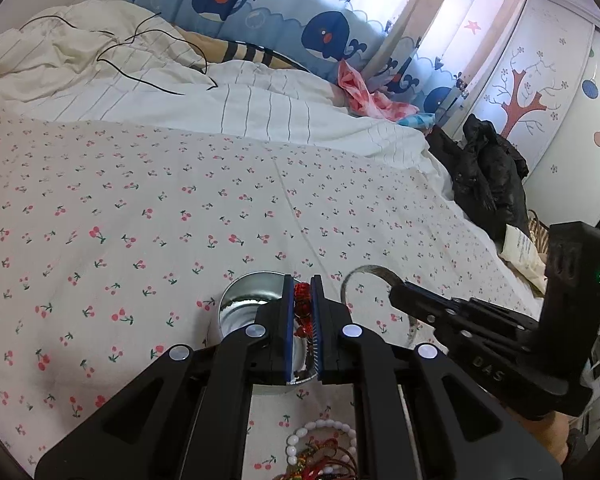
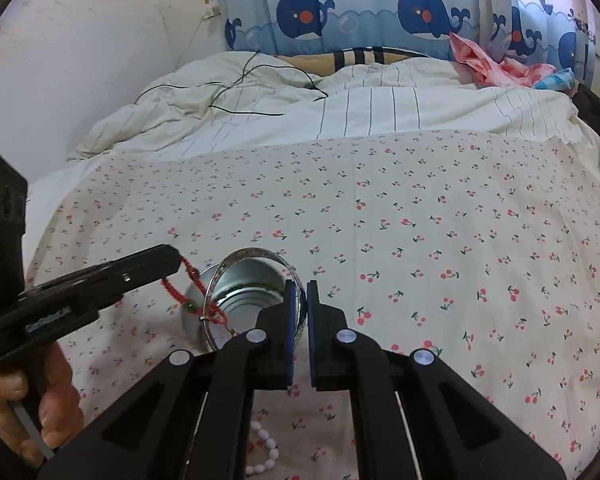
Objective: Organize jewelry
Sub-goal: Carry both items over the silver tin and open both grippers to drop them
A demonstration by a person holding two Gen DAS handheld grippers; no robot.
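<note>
A wide stretch of cherry-print sheet (image 2: 440, 240) was seen ahead of both pairs of fingers, bounded far off by a rumpled striped duvet (image 2: 340, 100) and, to the right in the left wrist view, by the bed's edge beside a black garment (image 1: 488, 176).

A metal tin (image 1: 244, 304) was found directly under the left gripper (image 1: 302, 308), its open mouth just beyond and to the left of the fingertips. A red braided cord bracelet (image 1: 302, 300) was clamped between the left gripper's closed blue pads. The right gripper (image 2: 298, 316) was closed on a silver bangle (image 2: 256, 256), which was held over the tin's mouth.

Only in the right wrist view was the cord shown hanging in a loop with a green bead (image 2: 189, 307) from the left gripper's tip, crossing the bangle's near rim. Only the left wrist view showed tangled red cords beneath the fingers, beside a white bead bracelet (image 1: 324, 426) lying on the sheet.
</note>
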